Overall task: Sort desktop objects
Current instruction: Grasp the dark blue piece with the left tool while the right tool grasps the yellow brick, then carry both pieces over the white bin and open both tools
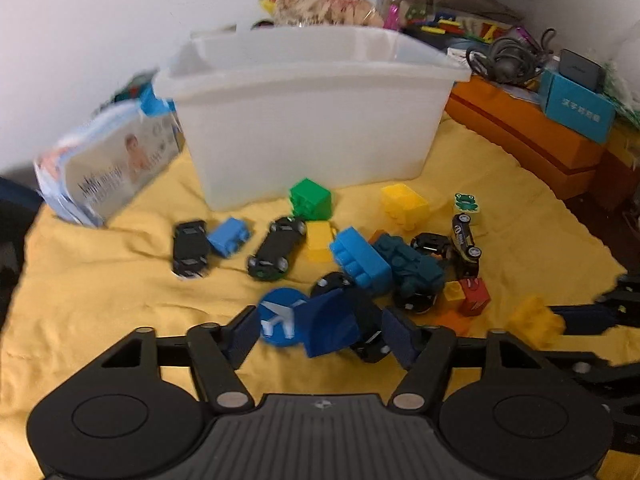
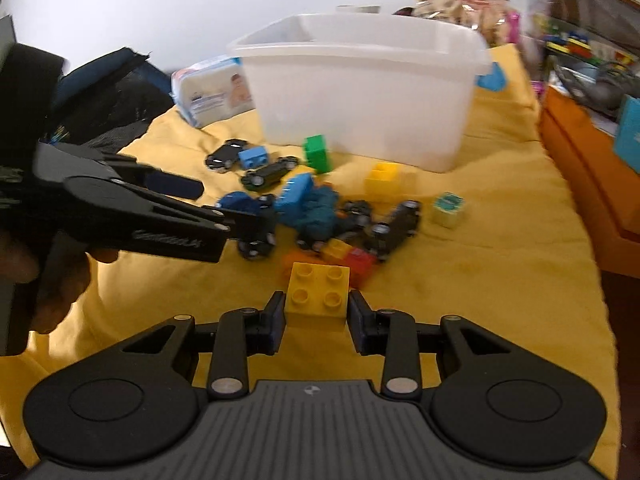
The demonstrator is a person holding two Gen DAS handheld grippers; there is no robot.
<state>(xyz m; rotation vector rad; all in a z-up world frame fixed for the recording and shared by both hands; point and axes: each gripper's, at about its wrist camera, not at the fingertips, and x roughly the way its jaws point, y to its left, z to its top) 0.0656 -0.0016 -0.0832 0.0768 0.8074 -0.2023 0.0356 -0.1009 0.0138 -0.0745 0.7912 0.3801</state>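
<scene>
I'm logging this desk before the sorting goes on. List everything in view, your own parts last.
bin: one, translucent white, back of the cloth
cloth: one, yellow, under everything
wipes pack: one, white and blue, left of the bin
toy cars: at least five, black, mid-cloth
green brick: one, before the bin
loose yellow bricks: three, mid-cloth
light blue bricks: two, among the cars
teal toy: one, in the pile
red brick: one, pile's near edge
frog cube: one, pale, right of the pile
plane sign: one, blue, round, by the left jaws
orange boxes: stacked, right edge
left gripper: black, jaws open over a car
right gripper: black, jaws shut on the held yellow brick
</scene>
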